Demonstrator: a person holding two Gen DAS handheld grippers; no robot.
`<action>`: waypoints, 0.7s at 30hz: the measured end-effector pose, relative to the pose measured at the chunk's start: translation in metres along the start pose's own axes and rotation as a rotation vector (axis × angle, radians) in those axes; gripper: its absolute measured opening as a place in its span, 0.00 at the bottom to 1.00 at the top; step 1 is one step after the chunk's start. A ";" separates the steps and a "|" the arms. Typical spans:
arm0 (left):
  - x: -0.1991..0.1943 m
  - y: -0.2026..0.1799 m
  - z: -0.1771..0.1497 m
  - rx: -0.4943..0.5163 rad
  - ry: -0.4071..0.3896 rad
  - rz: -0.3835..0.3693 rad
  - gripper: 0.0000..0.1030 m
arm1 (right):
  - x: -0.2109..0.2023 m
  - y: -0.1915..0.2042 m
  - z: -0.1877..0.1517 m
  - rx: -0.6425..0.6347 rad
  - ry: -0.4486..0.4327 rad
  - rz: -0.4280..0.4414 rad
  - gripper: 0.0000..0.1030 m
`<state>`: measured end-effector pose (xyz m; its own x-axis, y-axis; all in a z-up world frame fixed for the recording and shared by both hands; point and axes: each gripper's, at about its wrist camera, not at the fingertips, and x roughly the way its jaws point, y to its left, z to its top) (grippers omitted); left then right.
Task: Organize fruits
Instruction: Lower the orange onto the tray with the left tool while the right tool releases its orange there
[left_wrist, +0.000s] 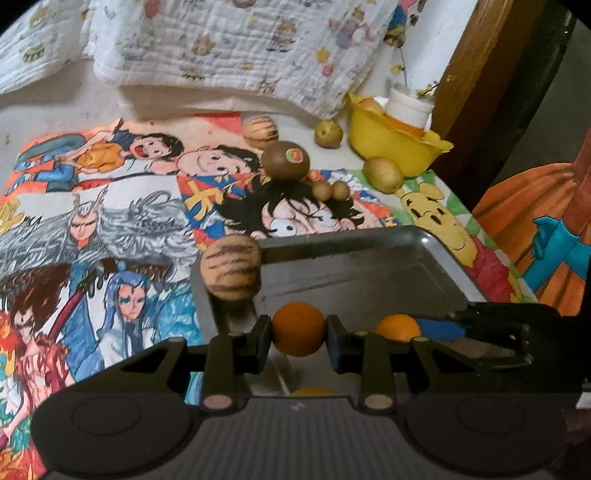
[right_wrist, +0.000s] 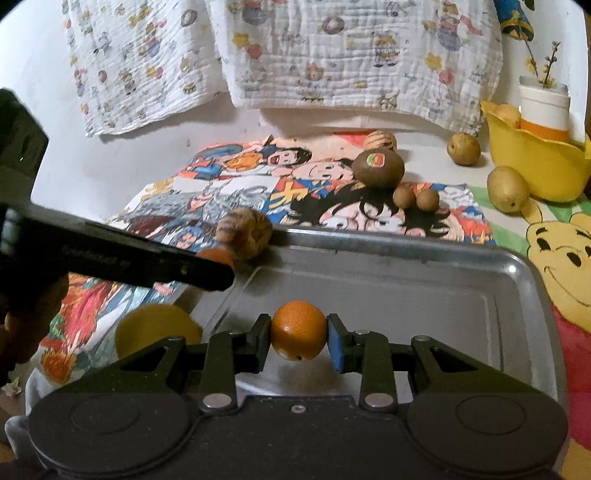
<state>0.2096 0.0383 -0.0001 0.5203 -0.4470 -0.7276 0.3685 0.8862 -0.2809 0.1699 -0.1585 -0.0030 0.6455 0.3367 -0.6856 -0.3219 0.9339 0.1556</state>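
Left tongs (left_wrist: 298, 334) clamped on orange (left_wrist: 298, 328), right tongs (right_wrist: 298, 336) clamped on second orange (right_wrist: 298, 329), both over near rim of metal tray (right_wrist: 406, 245), tray floor bare ahead, oranges round, no long axis.

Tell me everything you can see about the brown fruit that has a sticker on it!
The brown fruit is oval with dull, fuzzy-looking skin, probably a kiwi. A small sticker in red and green sits on its top. It lies on its side on the cartoon cloth, beyond the metal tray's far rim. Two small round brown fruits lie just in front of it, and a striped one lies behind. Neither gripper touches it.
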 end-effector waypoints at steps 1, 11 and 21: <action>0.001 0.000 0.000 -0.005 0.005 0.005 0.33 | 0.000 0.001 -0.002 -0.002 0.005 0.003 0.33; 0.009 0.001 -0.003 -0.018 0.043 0.042 0.34 | 0.002 0.005 -0.010 -0.013 0.033 0.021 0.33; 0.014 0.003 -0.006 -0.024 0.074 0.067 0.34 | 0.001 0.004 -0.011 -0.010 0.030 0.025 0.35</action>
<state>0.2132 0.0358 -0.0147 0.4845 -0.3771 -0.7893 0.3153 0.9170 -0.2444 0.1615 -0.1554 -0.0112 0.6157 0.3561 -0.7029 -0.3448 0.9239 0.1661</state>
